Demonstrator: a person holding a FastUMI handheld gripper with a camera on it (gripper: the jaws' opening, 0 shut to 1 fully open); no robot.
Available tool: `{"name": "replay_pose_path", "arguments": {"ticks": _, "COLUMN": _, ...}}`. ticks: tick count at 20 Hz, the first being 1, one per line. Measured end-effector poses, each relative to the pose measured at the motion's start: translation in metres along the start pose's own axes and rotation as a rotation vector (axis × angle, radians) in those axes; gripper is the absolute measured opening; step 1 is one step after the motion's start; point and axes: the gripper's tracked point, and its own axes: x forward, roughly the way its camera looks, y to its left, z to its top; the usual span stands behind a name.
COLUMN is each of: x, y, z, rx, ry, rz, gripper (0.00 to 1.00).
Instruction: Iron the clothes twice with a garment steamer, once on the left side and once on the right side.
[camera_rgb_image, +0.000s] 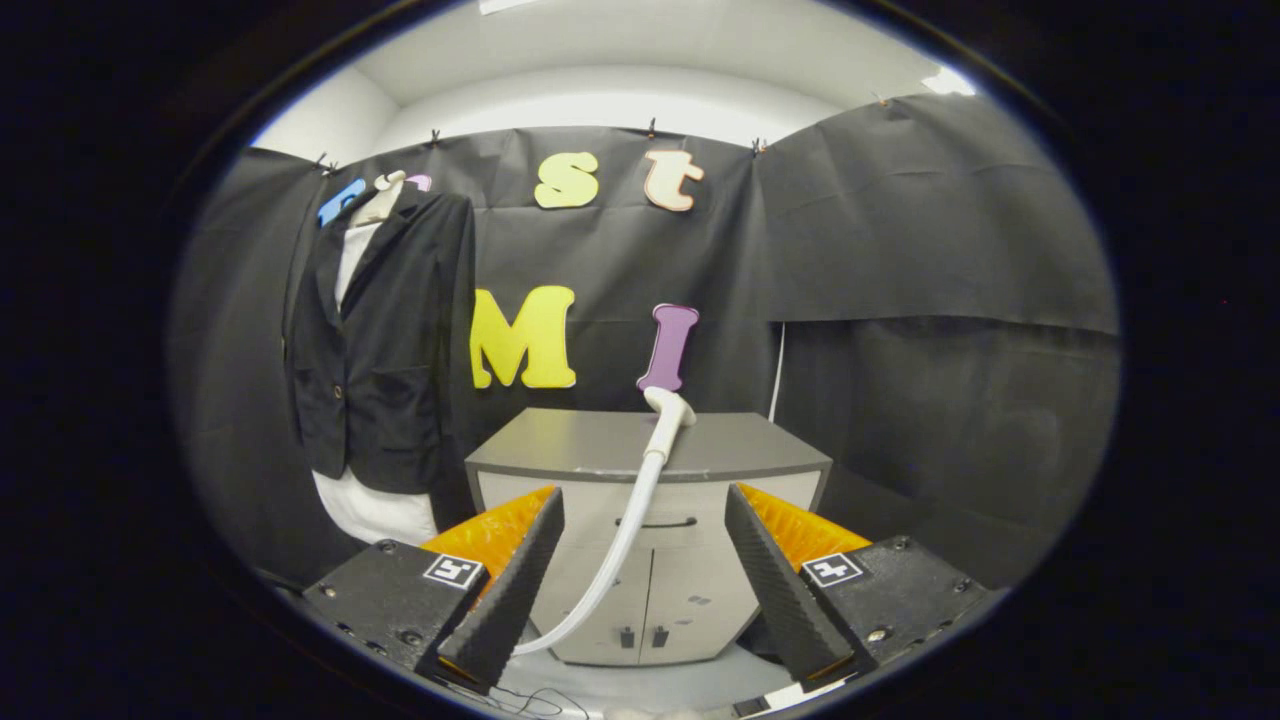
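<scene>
The claw (640, 560) stands wide open, its two fingers spread apart with nothing held between them. Through the gap between the fingers runs the pale hose (625, 540) of the garment steamer, curving up from low beside the left finger toward the steamer head (670, 405), which rests on the top of a grey cabinet (560, 445) just ahead of the fingers. The hose touches neither finger as far as can be told; it passes nearer the left one.

The cabinet serves as the surface here. Its flat top is bare apart from the steamer head at the middle, so there is free room to either side of the head along the front edge. Below the top sits a drawer with a dark handle (655, 522), and under that two doors; all are closed, so what they hold cannot be seen. A thin cable lies on the pale floor (640, 685) near the left finger's base.

Beyond and to the left of the cabinet, well apart from the fingers, a dark jacket (385, 340) hangs over a white shirt (372, 508) on a hanger (385, 190) against the black cloth wall (900, 250). The shirt's hem shows below the jacket, beside the cabinet's left edge. To the right of the cabinet the space before the wall is open.
</scene>
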Motion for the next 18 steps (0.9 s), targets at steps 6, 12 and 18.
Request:
{"name": "replay_pose_path", "arguments": {"ticks": 6, "x": 0.09, "y": -0.023, "z": 0.022, "rx": 0.025, "ry": 0.05, "rz": 0.014, "gripper": 1.0}}
{"name": "replay_pose_path", "arguments": {"ticks": 12, "x": 0.179, "y": -0.042, "z": 0.033, "rx": 0.033, "ry": 0.121, "rz": 0.021, "gripper": 1.0}}
{"name": "replay_pose_path", "arguments": {"ticks": 18, "x": 0.255, "y": -0.048, "z": 0.027, "rx": 0.068, "ry": 0.212, "rz": 0.065, "gripper": 1.0}}
